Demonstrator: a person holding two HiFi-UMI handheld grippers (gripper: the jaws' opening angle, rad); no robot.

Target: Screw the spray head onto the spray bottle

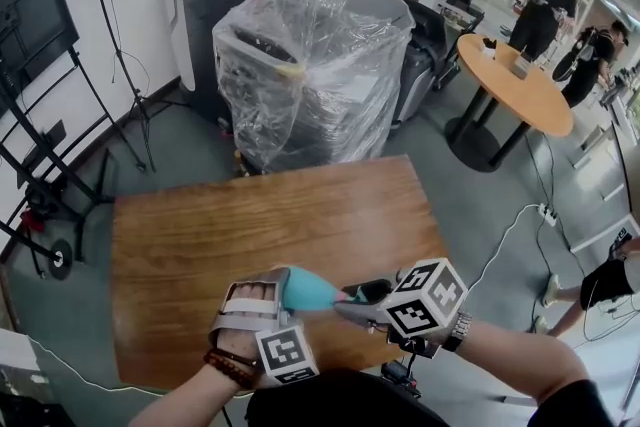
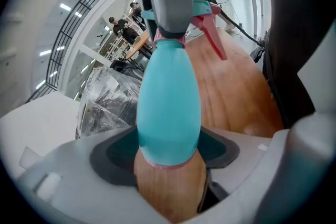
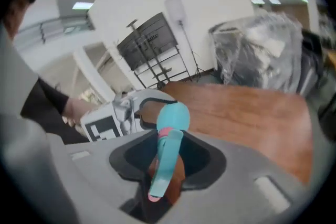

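Fingers (image 2: 107,157) of the left gripper (image 1: 272,300) clamp the base of the teal bottle (image 2: 168,107) while the right gripper (image 1: 358,300) pinches the spray head (image 3: 164,170) on its neck, both above the near edge of the table (image 1: 250,215), ready for twisting.

Over the near edge of the wooden table (image 1: 270,235), the left gripper (image 1: 283,293) clasps the base of a teal spray bottle (image 1: 312,292) lying level. The right gripper (image 1: 354,301) meets it at the spray head (image 1: 346,294). A plastic-wrapped machine (image 1: 310,65) stands just beyond the table's far edge. Farther off to its right, people (image 1: 540,0) stand by a round table (image 1: 525,95).
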